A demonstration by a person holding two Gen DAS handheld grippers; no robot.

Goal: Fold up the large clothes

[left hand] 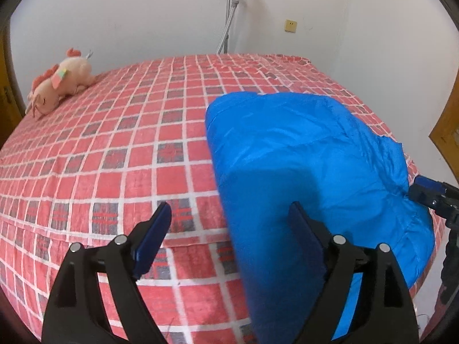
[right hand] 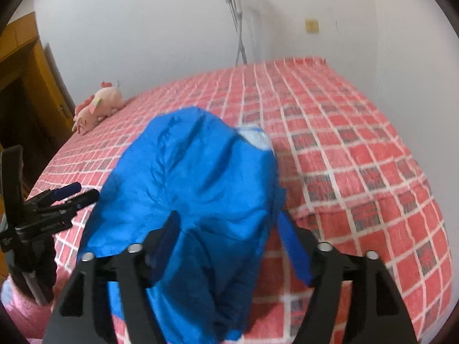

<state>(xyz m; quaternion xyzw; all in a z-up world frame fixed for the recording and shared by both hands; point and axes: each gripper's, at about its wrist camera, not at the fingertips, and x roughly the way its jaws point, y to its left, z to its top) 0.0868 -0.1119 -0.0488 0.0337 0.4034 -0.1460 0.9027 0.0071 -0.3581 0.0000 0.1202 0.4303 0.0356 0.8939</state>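
Note:
A large bright blue garment [left hand: 301, 154] lies bunched on the red checked bed [left hand: 114, 149], its near end hanging over the bed's front edge. My left gripper [left hand: 229, 223] is open, with the garment's left edge beside its right finger [left hand: 304, 235]. My right gripper [right hand: 226, 235] is open, and the garment [right hand: 195, 177] lies between its fingers. The right gripper also shows at the right edge of the left wrist view [left hand: 430, 195], touching the cloth. The left gripper shows at the left of the right wrist view [right hand: 66, 197].
A pink plush toy [left hand: 60, 83] lies at the bed's far left corner. A metal stand [left hand: 229, 14] leans on the white wall behind the bed. A wooden door [right hand: 25, 86] is at the left, wooden furniture [left hand: 447, 126] at the right.

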